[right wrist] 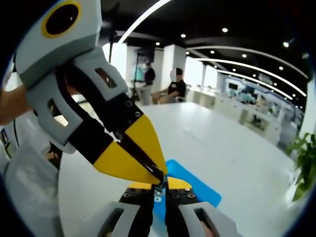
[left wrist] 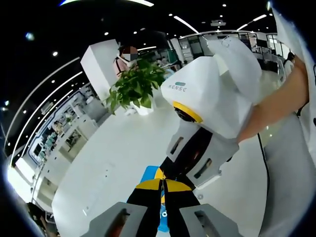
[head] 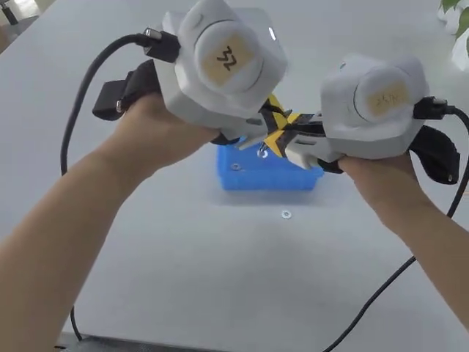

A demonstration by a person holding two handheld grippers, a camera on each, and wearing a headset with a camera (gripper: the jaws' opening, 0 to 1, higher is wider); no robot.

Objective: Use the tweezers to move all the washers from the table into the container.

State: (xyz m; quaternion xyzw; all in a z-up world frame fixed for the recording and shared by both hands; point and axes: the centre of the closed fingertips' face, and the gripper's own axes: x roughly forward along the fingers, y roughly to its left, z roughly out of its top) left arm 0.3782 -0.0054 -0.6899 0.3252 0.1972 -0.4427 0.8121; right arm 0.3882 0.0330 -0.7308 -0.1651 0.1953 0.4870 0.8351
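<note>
Left tongs [left wrist: 164, 183] and right tongs [right wrist: 160, 190] closed above one container [head: 293, 177] holding one washer [head: 235, 166]; one loose washer [head: 286, 215] outside

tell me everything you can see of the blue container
The blue container is a shallow rectangular tray, plastic by its look, lying flat on the white table. Its rear part is hidden under the left claw and right claw. One washer lies inside near its left side; a second washer rests on the table in front, apart from it.
</note>
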